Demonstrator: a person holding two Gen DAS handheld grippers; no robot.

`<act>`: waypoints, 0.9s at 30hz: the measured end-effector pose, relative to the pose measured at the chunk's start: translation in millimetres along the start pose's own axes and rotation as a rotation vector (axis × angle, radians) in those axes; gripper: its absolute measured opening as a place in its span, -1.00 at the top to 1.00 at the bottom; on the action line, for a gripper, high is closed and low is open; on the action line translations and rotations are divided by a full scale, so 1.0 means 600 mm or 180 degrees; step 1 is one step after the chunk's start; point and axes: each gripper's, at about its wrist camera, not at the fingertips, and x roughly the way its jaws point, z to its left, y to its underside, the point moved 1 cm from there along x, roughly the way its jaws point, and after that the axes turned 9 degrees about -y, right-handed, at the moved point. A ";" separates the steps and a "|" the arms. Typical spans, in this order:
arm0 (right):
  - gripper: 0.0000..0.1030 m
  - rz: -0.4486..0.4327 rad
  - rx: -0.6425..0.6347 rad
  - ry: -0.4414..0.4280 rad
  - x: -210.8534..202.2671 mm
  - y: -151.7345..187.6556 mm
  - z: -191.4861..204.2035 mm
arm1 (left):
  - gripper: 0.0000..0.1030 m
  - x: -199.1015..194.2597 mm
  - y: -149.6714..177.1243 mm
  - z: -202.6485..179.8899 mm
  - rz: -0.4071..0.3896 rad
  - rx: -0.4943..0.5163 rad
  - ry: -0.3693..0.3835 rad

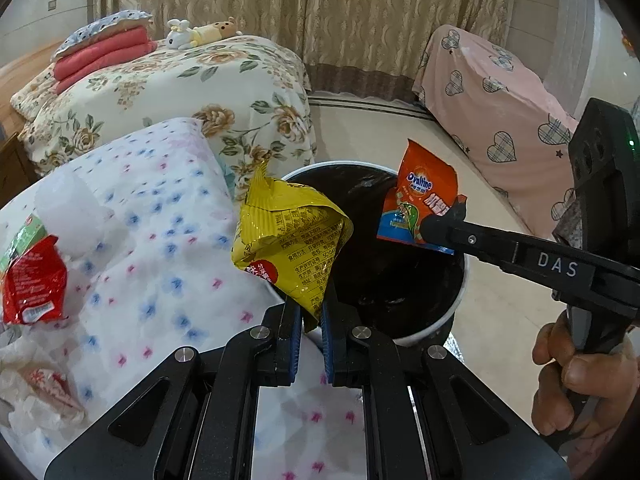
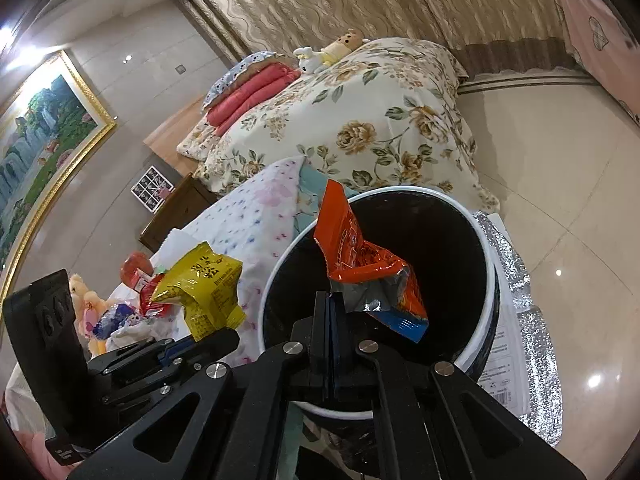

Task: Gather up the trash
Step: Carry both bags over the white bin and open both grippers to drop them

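Hand [image 1: 576,376] in left view only

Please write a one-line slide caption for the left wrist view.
Left gripper holds a yellow wrapper, right gripper an orange wrapper, over the bin.

The yellow wrapper [image 1: 290,236] and orange wrapper [image 2: 370,276] are shiny, crinkly plastic, the dotted sheet [image 1: 160,216] is soft cloth, and the floor [image 2: 560,168] is glossy.

Bedroom with glossy tiled floor

A floral-covered bed [image 1: 168,92] stands far left before beige patterned curtains [image 1: 320,8]; pink heart-print draped furniture [image 1: 492,92] sits right; a gilt-framed landscape painting [image 2: 44,132] hangs left.
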 end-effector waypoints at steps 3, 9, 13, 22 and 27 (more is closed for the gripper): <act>0.94 0.0016 0.0063 -0.0001 0.003 -0.005 -0.012 | 0.84 0.008 -0.004 -0.007 0.0031 0.0018 0.0024; 0.73 0.0025 0.0174 0.0060 0.002 -0.009 -0.030 | 0.11 0.019 -0.003 -0.003 0.0145 -0.0047 0.0000; -0.17 -0.0034 0.0215 0.0064 -0.006 -0.010 -0.030 | -0.16 -0.003 0.006 0.011 0.0044 -0.0107 -0.0026; -0.64 -0.0171 0.0054 0.0039 -0.019 0.014 0.032 | -0.39 -0.059 0.057 0.068 -0.0053 -0.0392 -0.0197; -0.72 -0.0177 -0.0006 0.0003 -0.013 0.037 0.072 | -0.39 -0.095 0.094 0.115 -0.0084 -0.0608 -0.0356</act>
